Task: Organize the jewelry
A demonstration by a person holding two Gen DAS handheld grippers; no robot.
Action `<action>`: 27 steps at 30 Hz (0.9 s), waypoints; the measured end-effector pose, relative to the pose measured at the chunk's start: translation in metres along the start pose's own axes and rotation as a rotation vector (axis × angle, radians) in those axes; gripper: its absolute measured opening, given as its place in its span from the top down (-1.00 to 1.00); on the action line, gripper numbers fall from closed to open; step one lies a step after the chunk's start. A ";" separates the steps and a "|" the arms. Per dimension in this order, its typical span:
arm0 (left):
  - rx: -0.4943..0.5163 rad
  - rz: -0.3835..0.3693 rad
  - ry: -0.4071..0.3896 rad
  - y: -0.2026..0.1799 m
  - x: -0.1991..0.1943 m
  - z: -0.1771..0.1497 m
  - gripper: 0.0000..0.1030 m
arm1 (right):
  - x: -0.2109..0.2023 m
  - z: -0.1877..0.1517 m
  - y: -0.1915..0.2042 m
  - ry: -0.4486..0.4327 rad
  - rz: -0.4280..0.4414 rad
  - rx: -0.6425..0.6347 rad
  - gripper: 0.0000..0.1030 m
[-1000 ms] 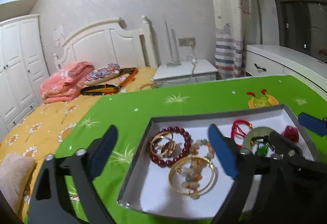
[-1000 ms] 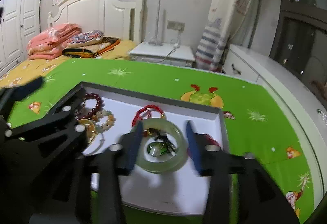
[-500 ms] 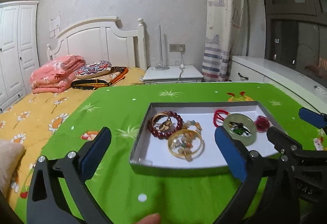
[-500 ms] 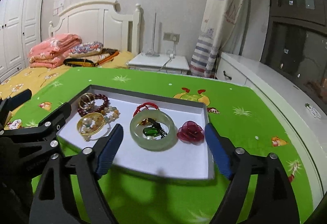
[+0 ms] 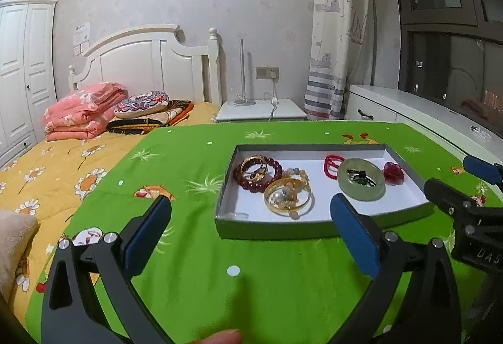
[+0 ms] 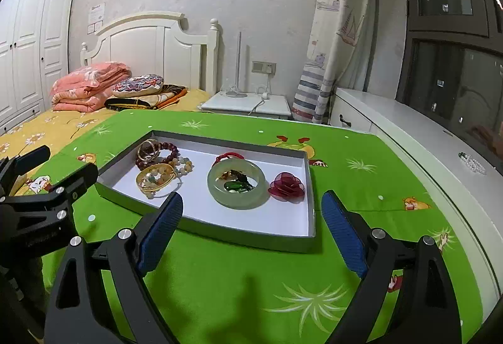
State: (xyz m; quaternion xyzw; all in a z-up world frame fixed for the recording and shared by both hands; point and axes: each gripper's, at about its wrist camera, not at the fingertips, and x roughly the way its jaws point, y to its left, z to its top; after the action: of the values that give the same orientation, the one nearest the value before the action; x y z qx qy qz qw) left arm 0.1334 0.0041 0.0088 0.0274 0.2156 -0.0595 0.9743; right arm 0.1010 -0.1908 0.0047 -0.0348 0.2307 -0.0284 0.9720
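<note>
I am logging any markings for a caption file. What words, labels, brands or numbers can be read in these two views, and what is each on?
"DAS": raised letters on the black body of the right gripper, cut off at the edge of the left wrist view.
Embossed lettering on the left gripper: too faint to read.
Paper notices on the wall above the headboard: too small to read.
Nothing else carries text.

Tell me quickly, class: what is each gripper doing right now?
Left gripper: open, holding nothing.
Right gripper: open, jaws just widened, nothing between them.
</note>
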 end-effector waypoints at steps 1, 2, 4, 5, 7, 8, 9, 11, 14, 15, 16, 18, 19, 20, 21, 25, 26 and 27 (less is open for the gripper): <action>-0.002 -0.005 0.004 0.001 0.000 0.000 -0.90 | 0.000 0.000 0.000 0.000 0.000 0.001 -0.63; -0.002 -0.006 0.007 0.001 0.000 -0.001 -0.90 | 0.000 0.000 0.000 0.001 0.001 0.001 -0.63; -0.002 -0.005 0.007 0.002 0.000 -0.001 -0.90 | -0.001 0.000 0.000 -0.002 0.002 -0.001 -0.63; -0.001 -0.006 0.006 0.002 0.000 -0.001 -0.90 | 0.000 0.000 0.000 -0.001 0.003 -0.002 -0.63; -0.002 -0.006 0.005 0.002 0.001 -0.001 -0.90 | -0.001 -0.001 0.002 -0.001 0.003 -0.005 -0.63; -0.002 -0.006 0.007 0.002 0.001 -0.001 -0.90 | -0.001 -0.001 0.002 -0.001 0.005 -0.004 -0.63; -0.003 -0.006 0.008 0.002 0.001 -0.001 -0.90 | -0.001 -0.001 0.003 0.000 0.005 -0.004 -0.63; -0.007 -0.008 0.013 0.004 -0.001 -0.002 -0.90 | -0.001 -0.002 0.004 -0.001 0.005 -0.006 -0.63; -0.011 -0.005 0.008 0.006 -0.005 -0.002 -0.90 | -0.001 -0.002 0.005 0.001 0.007 -0.006 -0.63; -0.009 -0.005 0.007 0.005 -0.006 -0.002 -0.90 | -0.001 -0.002 0.005 0.000 0.007 -0.007 -0.63; -0.008 -0.005 0.007 0.006 -0.006 -0.002 -0.90 | -0.001 -0.002 0.005 0.001 0.008 -0.007 -0.63; -0.006 -0.006 0.006 0.006 -0.006 -0.002 -0.90 | -0.001 -0.003 0.007 0.002 0.009 -0.008 -0.63; -0.004 -0.006 0.006 0.006 -0.006 -0.002 -0.90 | -0.001 -0.003 0.007 0.001 0.009 -0.008 -0.63; -0.004 -0.006 0.006 0.006 -0.007 -0.002 -0.90 | -0.001 -0.003 0.007 0.001 0.011 -0.008 -0.63; -0.005 -0.006 0.006 0.005 -0.007 -0.002 -0.90 | -0.001 -0.003 0.007 0.002 0.011 -0.008 -0.63; -0.006 -0.004 0.003 0.006 -0.007 -0.002 -0.90 | -0.001 -0.004 0.009 0.002 0.012 -0.010 -0.63; -0.007 -0.005 0.003 0.006 -0.008 -0.003 -0.90 | -0.002 -0.005 0.009 0.001 0.011 -0.011 -0.63; -0.006 -0.004 0.003 0.006 -0.008 -0.003 -0.90 | -0.001 -0.004 0.009 0.002 0.011 -0.011 -0.63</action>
State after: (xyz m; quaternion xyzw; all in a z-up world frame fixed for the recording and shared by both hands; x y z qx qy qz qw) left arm 0.1261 0.0108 0.0097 0.0239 0.2172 -0.0610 0.9739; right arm 0.0982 -0.1820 0.0008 -0.0391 0.2323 -0.0218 0.9716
